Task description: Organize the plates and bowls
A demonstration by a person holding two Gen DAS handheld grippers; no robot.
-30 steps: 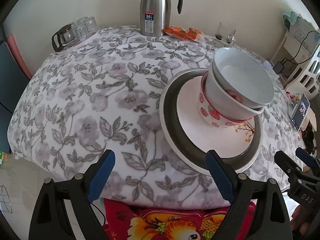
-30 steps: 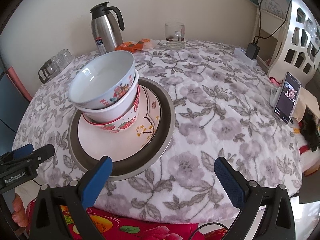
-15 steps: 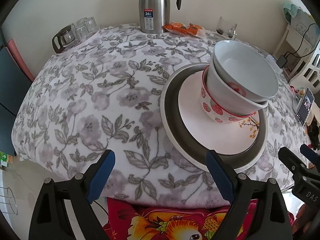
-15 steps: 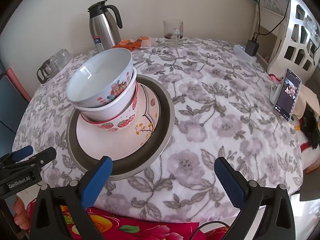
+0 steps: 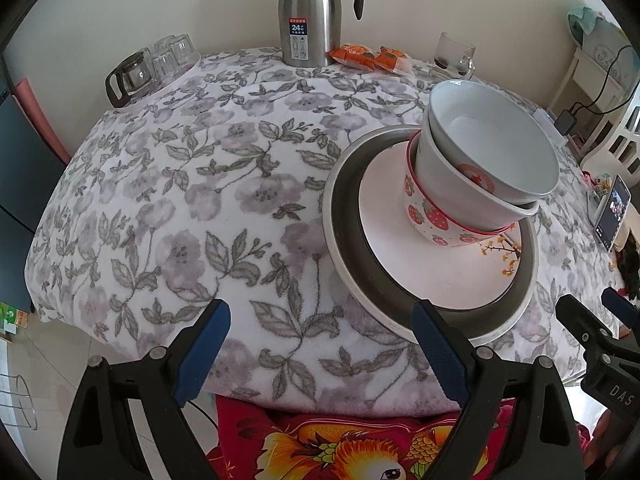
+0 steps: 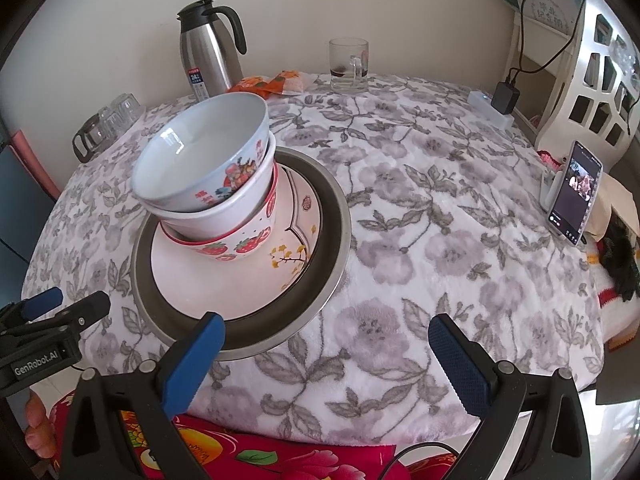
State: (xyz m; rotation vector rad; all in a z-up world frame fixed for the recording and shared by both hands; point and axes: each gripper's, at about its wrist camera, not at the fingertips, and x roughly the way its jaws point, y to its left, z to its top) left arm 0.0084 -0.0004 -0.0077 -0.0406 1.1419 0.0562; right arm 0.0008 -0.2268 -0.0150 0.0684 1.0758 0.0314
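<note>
A stack stands on the floral tablecloth: a metal-rimmed plate [image 5: 348,264] [image 6: 328,240], a white plate [image 5: 400,256] [image 6: 192,280] with yellow flowers on it, a strawberry bowl [image 5: 432,216] [image 6: 240,244], a plain white bowl [image 6: 224,216] and a white bowl [image 5: 492,156] [image 6: 200,156] on top, tilted. My left gripper [image 5: 320,352] is open and empty at the near table edge, left of the stack. My right gripper [image 6: 326,360] is open and empty, near the stack's front right. Each gripper shows in the other's view [image 5: 600,328] [image 6: 52,312].
At the back stand a steel thermos [image 5: 308,12] [image 6: 208,60], orange snack packets [image 5: 368,58] [image 6: 272,82], a glass mug [image 5: 452,54] [image 6: 348,66] and a glass jug with upturned glasses [image 5: 148,68] [image 6: 104,124]. A phone [image 6: 572,192] leans at the right edge. A red patterned cloth [image 5: 360,440] hangs below.
Both grippers have pulled back and risen slightly from the stack. The stack has not moved. Both stay open.
</note>
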